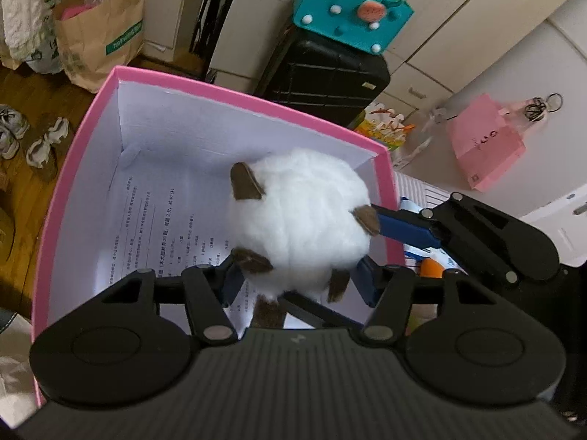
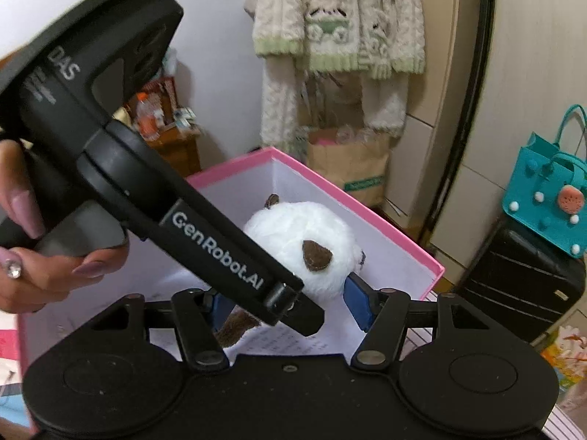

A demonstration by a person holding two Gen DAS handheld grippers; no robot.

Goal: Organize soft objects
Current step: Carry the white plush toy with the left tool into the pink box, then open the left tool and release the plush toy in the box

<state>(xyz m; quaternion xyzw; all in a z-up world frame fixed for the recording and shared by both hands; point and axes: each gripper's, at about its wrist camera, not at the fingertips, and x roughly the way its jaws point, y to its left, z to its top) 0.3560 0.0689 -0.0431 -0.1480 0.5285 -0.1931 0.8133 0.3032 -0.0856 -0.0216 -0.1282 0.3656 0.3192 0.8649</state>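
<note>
Counting one plush toy (image 1: 301, 216), one box (image 1: 88, 154)

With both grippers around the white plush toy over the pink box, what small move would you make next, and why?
Probably lower it a little further, then open both. The white plush toy sits between the left gripper and right gripper, already inside the pink box walls above the printed paper.

The plush toy (image 1: 304, 216) is white and fluffy with brown ears and paws. The box (image 1: 253, 102) is pink outside and white inside, lined with a white printed sheet (image 1: 161, 227) of black text. The left hand-held gripper (image 1: 299, 282) is black with blue fingers (image 1: 367, 282). A teal bag (image 1: 348, 7) carries white dots and what looks like an orange-pink round patch. The suitcase (image 1: 323, 77) is black; the hanging sweater (image 2: 341, 22) is cream with green trim.
</note>
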